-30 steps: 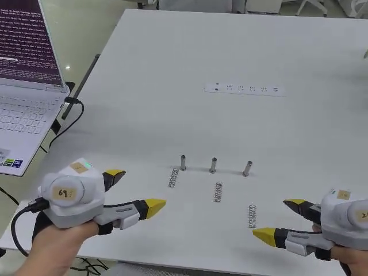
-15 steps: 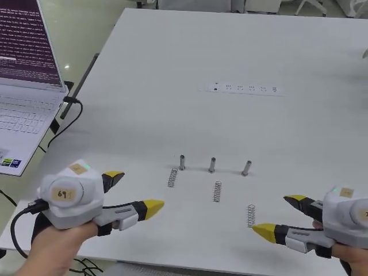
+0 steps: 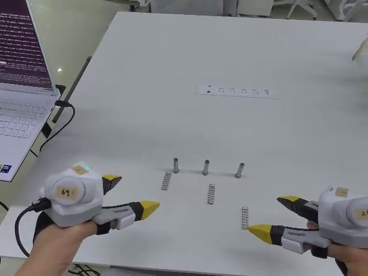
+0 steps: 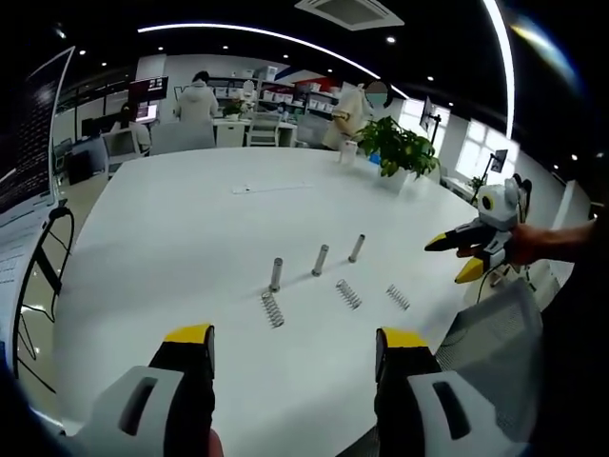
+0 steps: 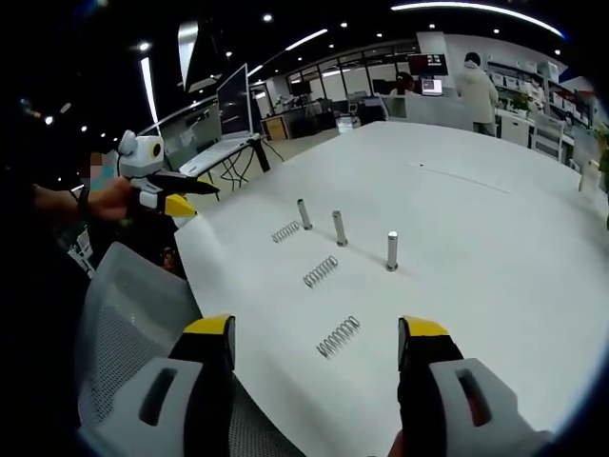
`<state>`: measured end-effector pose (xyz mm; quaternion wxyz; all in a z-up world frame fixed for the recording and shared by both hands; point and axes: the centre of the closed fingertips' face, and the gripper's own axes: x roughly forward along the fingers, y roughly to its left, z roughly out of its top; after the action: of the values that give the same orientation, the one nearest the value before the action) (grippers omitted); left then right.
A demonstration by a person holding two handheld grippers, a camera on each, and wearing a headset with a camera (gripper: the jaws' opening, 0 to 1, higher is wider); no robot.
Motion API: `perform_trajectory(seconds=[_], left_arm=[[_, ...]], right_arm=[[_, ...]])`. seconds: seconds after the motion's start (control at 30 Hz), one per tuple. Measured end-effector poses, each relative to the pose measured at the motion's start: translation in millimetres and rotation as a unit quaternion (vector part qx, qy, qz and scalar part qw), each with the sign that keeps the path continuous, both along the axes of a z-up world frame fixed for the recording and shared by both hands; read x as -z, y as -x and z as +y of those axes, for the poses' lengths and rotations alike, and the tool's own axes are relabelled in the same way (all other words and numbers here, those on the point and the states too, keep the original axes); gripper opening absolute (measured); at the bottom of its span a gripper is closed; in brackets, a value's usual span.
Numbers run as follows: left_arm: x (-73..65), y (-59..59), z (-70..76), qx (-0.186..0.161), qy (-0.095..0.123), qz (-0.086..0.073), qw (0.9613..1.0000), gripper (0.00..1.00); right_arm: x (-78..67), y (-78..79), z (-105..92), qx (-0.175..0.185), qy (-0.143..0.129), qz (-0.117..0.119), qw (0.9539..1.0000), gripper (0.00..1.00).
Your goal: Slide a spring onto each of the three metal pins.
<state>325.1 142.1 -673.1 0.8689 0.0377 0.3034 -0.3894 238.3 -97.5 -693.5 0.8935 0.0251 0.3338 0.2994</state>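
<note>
Three short grey metal pins in a row just below centre of the head view: left pin (image 3: pixel 175 165), middle pin (image 3: pixel 206 167), right pin (image 3: pixel 240 170). Stand upright, bare, well apart. Three thin coiled springs lying flat below them: left spring (image 3: pixel 165 180) just beside its pin's base, middle spring (image 3: pixel 211 194) lower, right spring (image 3: pixel 244 218) lowest, toward lower right.

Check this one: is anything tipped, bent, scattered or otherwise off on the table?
Nothing stands out. The pins stand in a row; the springs lie flat beside them, one near each. The left hand-held gripper and the right hand-held gripper are open and empty.
</note>
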Motion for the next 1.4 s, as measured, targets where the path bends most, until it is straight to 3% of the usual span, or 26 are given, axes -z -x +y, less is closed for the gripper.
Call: perform_trajectory(seconds=[0.3,1.0,1.4], left_arm=[[15.9,-4.5,-10.5,0.007,-0.004,0.014,0.9999,0.63],[46.7,-42.5,-27.0,-0.018,-0.015,0.038,0.9990,0.53],[66.6,-55.7,-35.2,-0.030,-0.026,0.054,0.9978,0.49]], right_arm=[[-1.5,1.5,-1.8,0.002,0.001,-0.002,1.0000,0.69],[4.7,5.1,-3.4,0.014,-0.003,0.007,0.9999,0.68],[4.2,4.9,-9.6,0.020,-0.001,0.008,0.9998,0.67]])
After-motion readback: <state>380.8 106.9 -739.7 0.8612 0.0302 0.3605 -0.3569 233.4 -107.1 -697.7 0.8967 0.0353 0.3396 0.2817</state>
